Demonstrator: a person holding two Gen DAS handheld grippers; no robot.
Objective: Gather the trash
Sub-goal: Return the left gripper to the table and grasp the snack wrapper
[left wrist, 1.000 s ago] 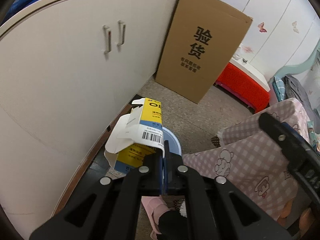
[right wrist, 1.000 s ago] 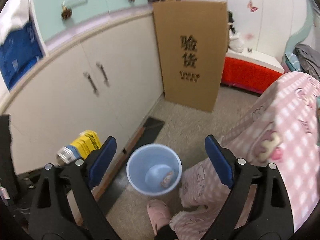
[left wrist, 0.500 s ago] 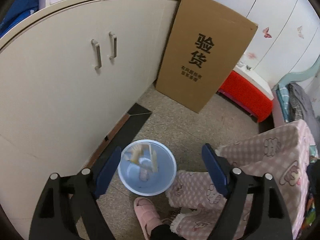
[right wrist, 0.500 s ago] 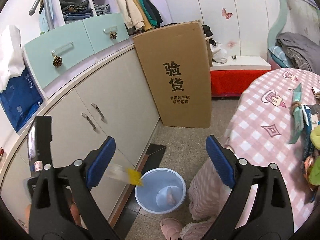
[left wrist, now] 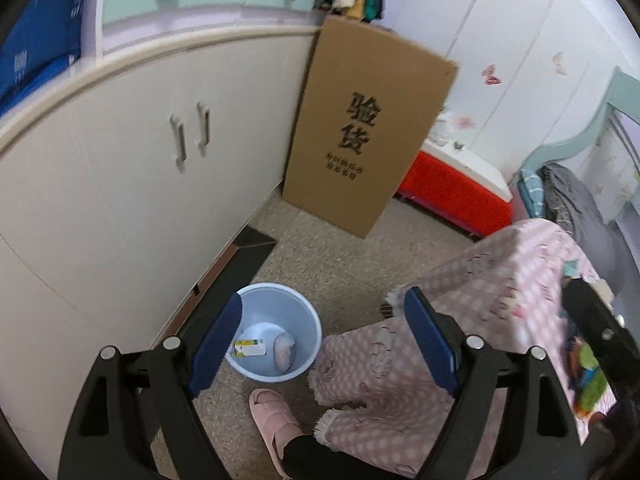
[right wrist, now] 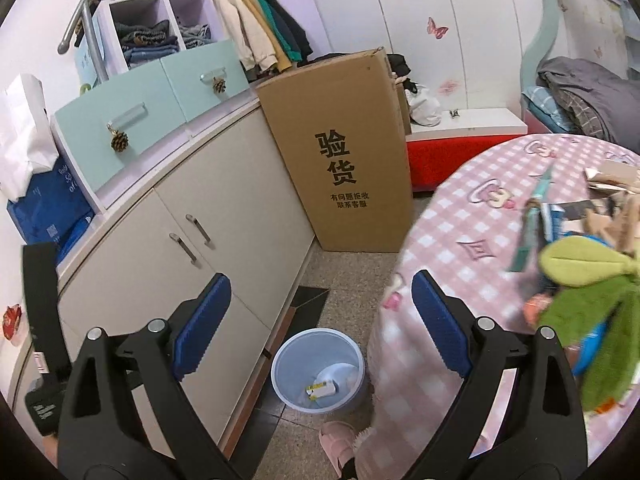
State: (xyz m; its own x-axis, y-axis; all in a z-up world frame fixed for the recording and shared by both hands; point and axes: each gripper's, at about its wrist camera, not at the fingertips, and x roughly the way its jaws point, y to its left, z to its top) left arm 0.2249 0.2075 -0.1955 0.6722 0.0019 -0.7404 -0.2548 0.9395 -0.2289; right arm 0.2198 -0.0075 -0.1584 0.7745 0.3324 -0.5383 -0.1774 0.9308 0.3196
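Currently both tools are spread wide with nothing between their blue pads. Left tool [left wrist: 324, 340] hangs above the floor, over the light blue bin [left wrist: 276, 332]; right tool [right wrist: 320, 320] is higher, bin [right wrist: 318, 370] visible far below between its fingers.

Bin stands on the speckled floor, just beside the cream cabinet [left wrist: 120, 184] base and near the hanging edge of the pink checked cloth [left wrist: 460, 320] covering the surface. Inside the bin, at the bottom: a small yellow-and-white carton [left wrist: 249, 347] lying flat, print too small to read, and next to it a pale pinkish wad [left wrist: 283, 354]. Right view shows the same carton [right wrist: 321, 389] on the bin floor.

Tall cardboard box [right wrist: 340, 152] leans upright against the cabinet end; large black characters read 验货, with smaller lines beneath, 有问题拒收 / 联系客服.

On the surface, right view: green plush item [right wrist: 588, 304], teal packet [right wrist: 534, 220], other clutter blurred. A pink slipper [left wrist: 276, 420] stands on the floor next to the bin
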